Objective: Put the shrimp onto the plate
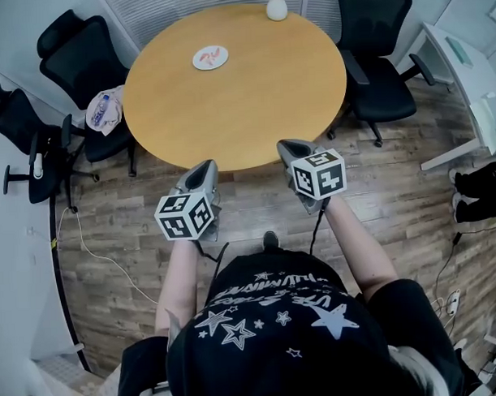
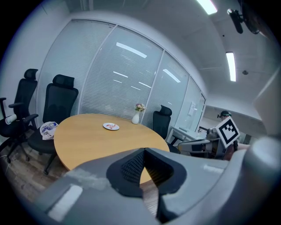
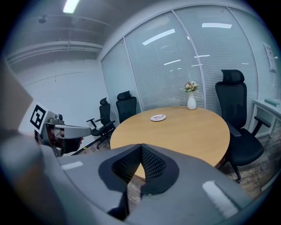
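A small white plate (image 1: 210,57) lies on the far left part of the round wooden table (image 1: 253,104), with orange-red shrimp (image 1: 214,54) on it. The plate also shows in the left gripper view (image 2: 111,126) and in the right gripper view (image 3: 158,117). My left gripper (image 1: 205,167) and right gripper (image 1: 288,145) hang side by side at the table's near edge, far from the plate. Both point toward the table. In each gripper view the jaws meet with nothing between them: left gripper (image 2: 144,152), right gripper (image 3: 141,147).
A white vase (image 1: 277,5) with flowers stands at the table's far edge. Black office chairs (image 1: 81,57) ring the table; one at the left carries a white bag (image 1: 105,109). A white desk (image 1: 471,72) stands at the right. The floor is wood planks.
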